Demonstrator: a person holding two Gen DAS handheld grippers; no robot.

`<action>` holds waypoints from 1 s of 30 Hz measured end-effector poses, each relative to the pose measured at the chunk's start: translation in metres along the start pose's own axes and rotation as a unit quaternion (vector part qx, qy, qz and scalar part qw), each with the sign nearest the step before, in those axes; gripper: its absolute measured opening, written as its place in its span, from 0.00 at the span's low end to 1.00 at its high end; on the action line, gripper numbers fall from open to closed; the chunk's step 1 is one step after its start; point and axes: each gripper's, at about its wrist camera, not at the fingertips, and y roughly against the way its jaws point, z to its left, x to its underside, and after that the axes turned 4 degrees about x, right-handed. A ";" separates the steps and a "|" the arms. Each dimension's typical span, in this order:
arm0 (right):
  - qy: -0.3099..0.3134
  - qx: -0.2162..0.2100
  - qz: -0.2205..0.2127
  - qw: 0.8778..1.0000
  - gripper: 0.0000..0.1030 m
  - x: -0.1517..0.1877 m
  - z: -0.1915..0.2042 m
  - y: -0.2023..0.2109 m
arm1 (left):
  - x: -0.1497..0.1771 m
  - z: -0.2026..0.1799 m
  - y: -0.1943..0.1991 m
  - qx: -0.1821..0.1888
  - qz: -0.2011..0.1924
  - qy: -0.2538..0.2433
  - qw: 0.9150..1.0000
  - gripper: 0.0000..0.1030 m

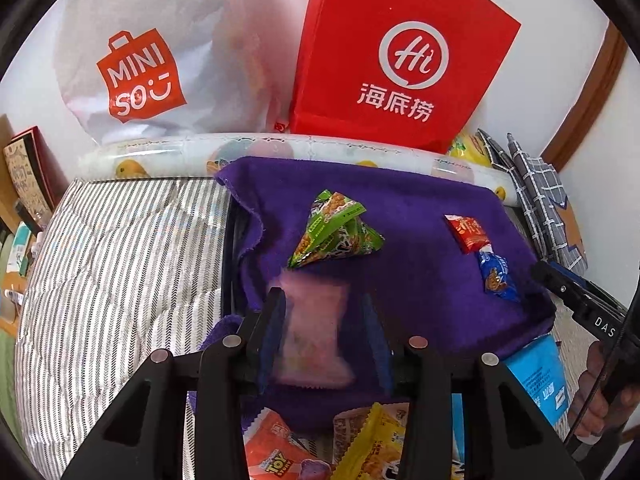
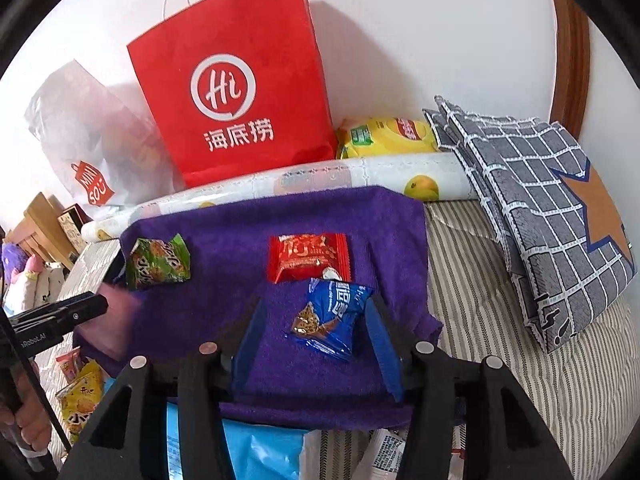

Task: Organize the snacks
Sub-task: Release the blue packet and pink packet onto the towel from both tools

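A purple towel (image 1: 420, 248) (image 2: 224, 264) lies on the striped bed. On it are a green snack packet (image 1: 332, 228) (image 2: 158, 260), a red packet (image 1: 466, 232) (image 2: 308, 256) and a blue packet (image 1: 496, 272) (image 2: 332, 316). My left gripper (image 1: 320, 312) is open; a blurred pink packet (image 1: 316, 332) sits between its fingers, loose over the towel. My right gripper (image 2: 316, 320) is open with the blue packet between its fingertips, lying on the towel. The left gripper also shows in the right wrist view (image 2: 80, 308).
A red paper bag (image 1: 400, 52) (image 2: 236, 92) and a white Miniso bag (image 1: 152, 60) stand at the wall behind a rolled mat (image 2: 320, 176). A grey checked cushion (image 2: 540, 208) lies right. More snack packets (image 1: 360, 440) (image 2: 80, 392) lie near the front.
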 end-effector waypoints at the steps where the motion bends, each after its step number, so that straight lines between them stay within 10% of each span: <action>1: 0.001 0.002 -0.004 1.000 0.50 0.000 0.001 0.001 | 0.000 -0.001 0.000 0.001 0.000 -0.002 1.000 0.46; 9: 0.020 0.057 0.000 0.998 0.78 -0.003 0.005 0.004 | -0.001 -0.005 0.005 -0.009 -0.009 -0.007 1.000 0.58; 30: -0.088 0.075 -0.019 0.993 0.82 0.029 -0.059 0.077 | -0.002 -0.022 0.025 -0.047 -0.022 -0.013 0.999 0.74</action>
